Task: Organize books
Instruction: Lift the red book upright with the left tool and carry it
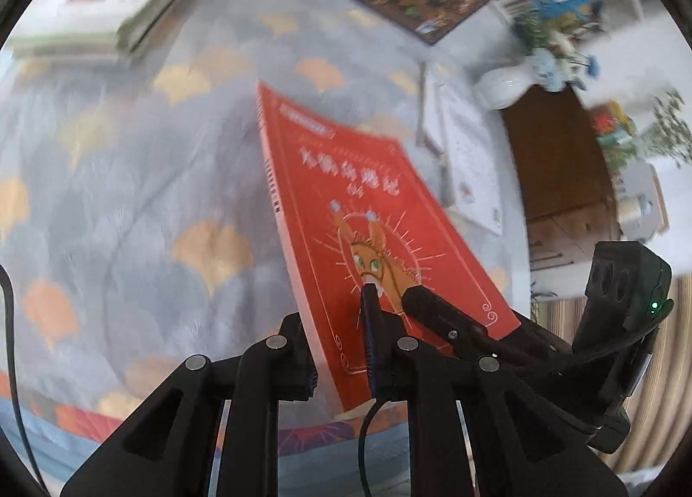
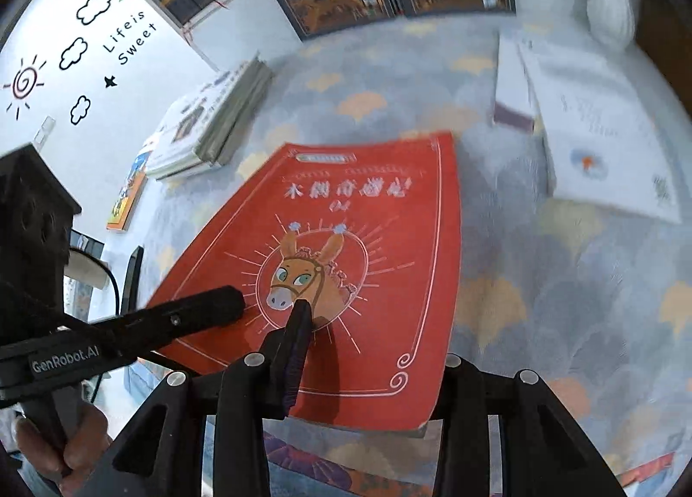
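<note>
Red book [image 2: 346, 263] clamped in left gripper [image 1: 341, 324] and right gripper [image 2: 367, 350]

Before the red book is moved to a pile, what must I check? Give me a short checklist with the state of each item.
1. Left gripper jaws shut on the red donkey-cover paperback book: ok.
2. Right gripper jaws shut on the same book: ok.
3. Book lifted off the blue patterned bedspread: ok.
4. Book level: not ok, tilted.
5. Grey-edged book stack squared: not ok.
6. Picture sharp: not ok.
</note>
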`<move>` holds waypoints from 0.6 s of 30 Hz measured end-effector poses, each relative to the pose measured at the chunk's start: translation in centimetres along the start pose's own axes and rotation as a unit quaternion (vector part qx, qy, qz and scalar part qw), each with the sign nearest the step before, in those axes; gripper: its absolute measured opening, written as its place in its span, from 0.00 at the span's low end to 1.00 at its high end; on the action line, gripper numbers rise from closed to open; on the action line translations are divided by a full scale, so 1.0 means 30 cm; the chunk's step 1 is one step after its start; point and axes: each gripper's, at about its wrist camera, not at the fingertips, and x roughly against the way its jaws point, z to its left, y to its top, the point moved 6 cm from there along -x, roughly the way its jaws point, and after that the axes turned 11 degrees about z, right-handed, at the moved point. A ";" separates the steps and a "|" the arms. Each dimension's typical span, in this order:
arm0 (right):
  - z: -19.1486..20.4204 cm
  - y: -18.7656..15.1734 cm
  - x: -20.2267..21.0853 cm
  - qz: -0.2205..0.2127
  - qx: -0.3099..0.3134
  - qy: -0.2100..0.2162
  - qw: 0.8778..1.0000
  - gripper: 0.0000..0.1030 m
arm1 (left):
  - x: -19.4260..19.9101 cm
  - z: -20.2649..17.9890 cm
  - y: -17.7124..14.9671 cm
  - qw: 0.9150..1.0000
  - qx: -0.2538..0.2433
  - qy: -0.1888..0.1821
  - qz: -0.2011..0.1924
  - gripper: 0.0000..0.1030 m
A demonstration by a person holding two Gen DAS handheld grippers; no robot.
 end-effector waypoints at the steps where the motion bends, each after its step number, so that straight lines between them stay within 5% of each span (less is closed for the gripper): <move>1: 0.014 0.005 0.023 -0.012 0.002 -0.003 1.000 0.37 | 0.028 -0.002 0.011 1.000 -0.012 -0.009 -0.007 0.12; 12: 0.307 0.188 0.188 -0.122 0.036 -0.036 0.991 0.38 | 0.337 0.040 0.158 0.992 -0.073 -0.062 -0.077 0.14; 18: 0.556 0.387 0.079 -0.138 0.050 -0.020 0.989 0.44 | 0.523 0.233 0.315 0.990 -0.070 -0.021 -0.123 0.15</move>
